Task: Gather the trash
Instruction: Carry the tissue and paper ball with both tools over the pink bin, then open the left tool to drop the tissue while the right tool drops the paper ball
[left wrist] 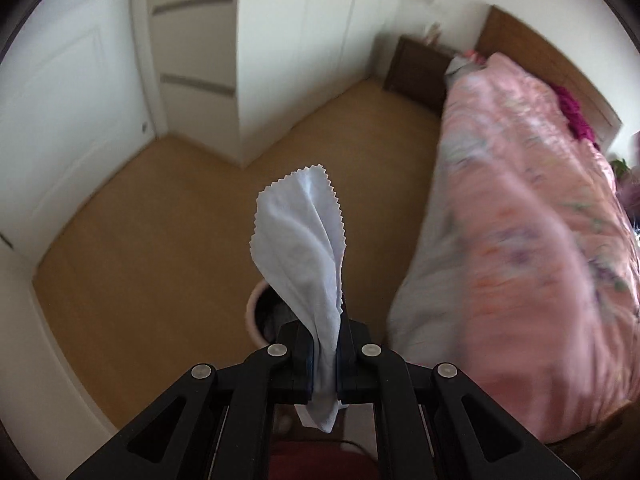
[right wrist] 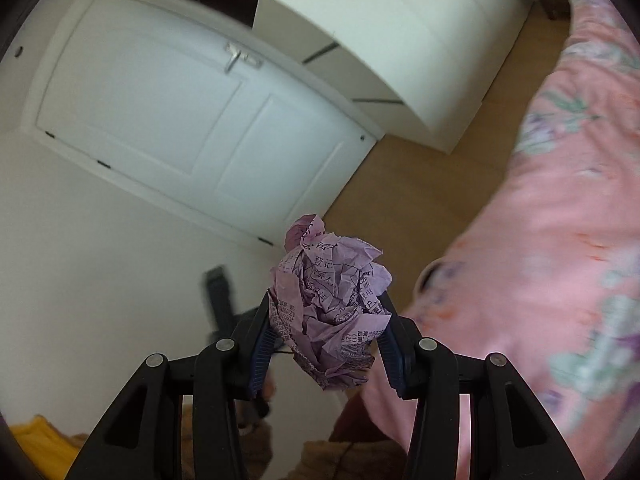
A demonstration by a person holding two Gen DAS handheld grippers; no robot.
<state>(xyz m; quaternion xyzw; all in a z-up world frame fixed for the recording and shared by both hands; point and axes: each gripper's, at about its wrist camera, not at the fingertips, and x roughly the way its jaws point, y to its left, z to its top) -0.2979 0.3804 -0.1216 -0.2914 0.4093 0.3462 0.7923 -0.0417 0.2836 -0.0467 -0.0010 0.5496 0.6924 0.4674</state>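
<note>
Left gripper clamped tight on a thin white cloth with pinked zigzag edges, limp and folded, hanging just above a pale-rimmed bin that stands on the tan floor beside the bed; right gripper holds, at medium width, a crumpled lilac paper ball, printed, stiff-creased, springy. Judgement: carry-to-bin step; centre each load over the bin mouth before letting go, since the light cloth may drift or cling to the pads. The paper ball should drop cleanly, though it might bounce off the rim.
</note>
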